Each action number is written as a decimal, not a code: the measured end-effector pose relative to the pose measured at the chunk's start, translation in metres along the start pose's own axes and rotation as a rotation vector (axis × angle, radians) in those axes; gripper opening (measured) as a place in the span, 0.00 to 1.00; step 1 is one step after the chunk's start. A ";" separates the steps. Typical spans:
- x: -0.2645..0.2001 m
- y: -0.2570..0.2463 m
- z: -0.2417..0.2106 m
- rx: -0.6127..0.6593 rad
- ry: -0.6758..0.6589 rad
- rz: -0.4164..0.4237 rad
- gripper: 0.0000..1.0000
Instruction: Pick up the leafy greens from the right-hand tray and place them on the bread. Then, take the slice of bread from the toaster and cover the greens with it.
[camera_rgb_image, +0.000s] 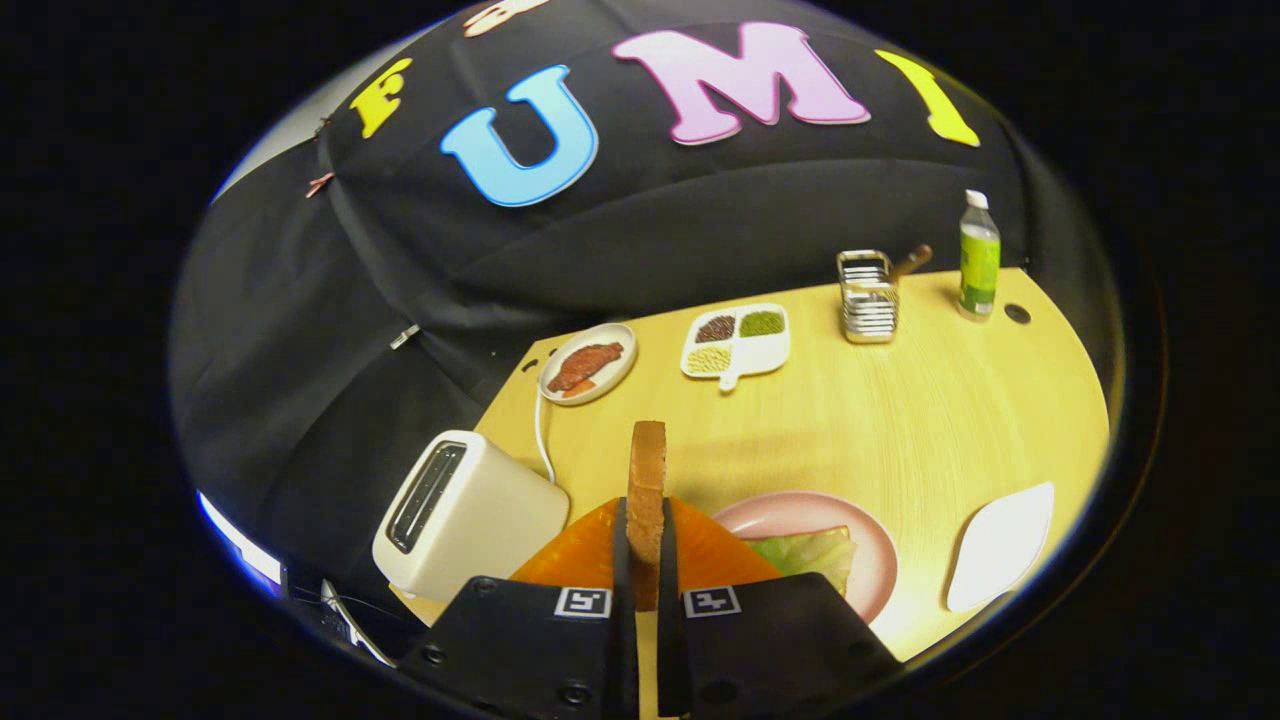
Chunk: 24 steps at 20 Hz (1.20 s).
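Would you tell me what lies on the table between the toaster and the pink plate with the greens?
In the gripper view, the gripper stands between the toaster and the pink plate, shut on an upright bread slice.

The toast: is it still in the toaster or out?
Out. The slice of bread stands on edge, pinched in the claw, clear of the toaster and near the pink plate with greens.

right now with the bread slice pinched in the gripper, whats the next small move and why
Probably carry the bread slice a little to the right and lower it over the pink plate. The gripper is shut on the slice, held upright and clear of the toaster, while the leafy greens already lie on the bread on that plate, uncovered.
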<state>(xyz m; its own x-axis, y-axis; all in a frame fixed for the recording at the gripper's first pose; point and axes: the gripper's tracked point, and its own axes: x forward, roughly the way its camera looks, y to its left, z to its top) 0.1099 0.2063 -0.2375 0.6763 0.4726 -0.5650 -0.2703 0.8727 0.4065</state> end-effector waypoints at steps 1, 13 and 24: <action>0.000 -0.009 -0.005 0.015 0.009 -0.016 0.12; 0.005 -0.077 -0.036 0.090 0.057 -0.115 0.12; -0.014 -0.120 -0.064 0.083 0.120 -0.268 0.57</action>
<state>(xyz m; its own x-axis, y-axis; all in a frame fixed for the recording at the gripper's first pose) 0.0895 0.1029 -0.3241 0.6291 0.2419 -0.7387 -0.0328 0.9577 0.2857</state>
